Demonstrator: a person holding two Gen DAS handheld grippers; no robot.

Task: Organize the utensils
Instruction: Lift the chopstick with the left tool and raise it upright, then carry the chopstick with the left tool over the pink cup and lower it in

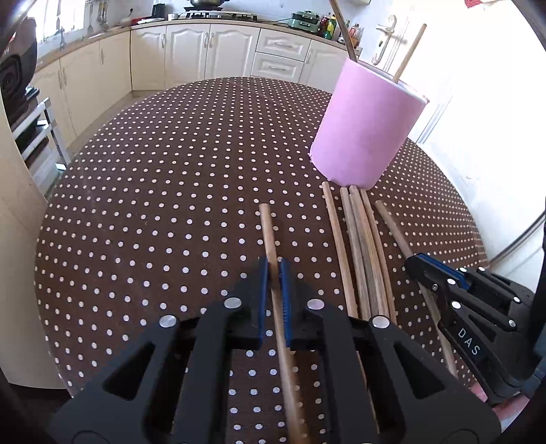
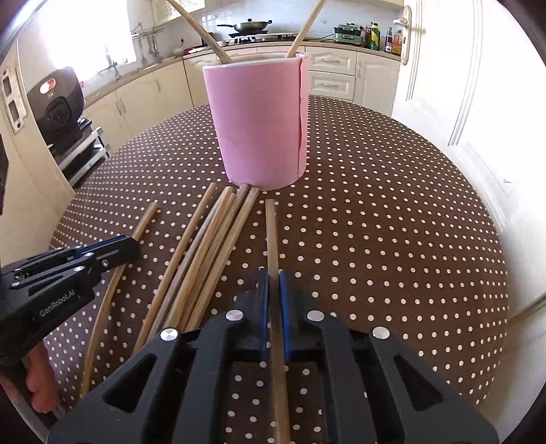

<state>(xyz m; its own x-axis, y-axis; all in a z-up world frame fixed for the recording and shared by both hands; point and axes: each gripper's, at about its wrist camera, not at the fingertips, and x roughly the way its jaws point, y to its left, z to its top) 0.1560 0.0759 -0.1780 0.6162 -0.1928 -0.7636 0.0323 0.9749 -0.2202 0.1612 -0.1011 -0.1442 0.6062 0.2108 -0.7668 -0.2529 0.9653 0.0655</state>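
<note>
Both grippers are down at the table [image 1: 153,205] now, each clamped on its own chopstick. The left gripper [image 1: 274,269] has its blue pads [image 1: 262,300] pinched tight on a lone stick [image 1: 268,232], which lies apart from the rest, off to the left of the pile, running away toward the far side of the dotted cloth. From this camera the stick passes straight through the closed jaws and out the back.

Over to the right gripper [image 2: 274,278]: same story, jaws drawn in hard on a single stick [image 2: 271,232] at the right edge of the pile, its far tip near the foot of the pink cup [image 2: 259,126]. Whether either stick is lifted off the cloth or still lying on it, I can't say from these angles.

Between the two held sticks lies the bundle [image 2: 211,246], several chopsticks fanned side by side, far ends close to the cup's base. The cup stands upright on the table with two sticks [image 2: 303,30] already leaning out of it. A person's fingers [image 2: 39,386] show at the lower left of the right view, under the left gripper
</note>
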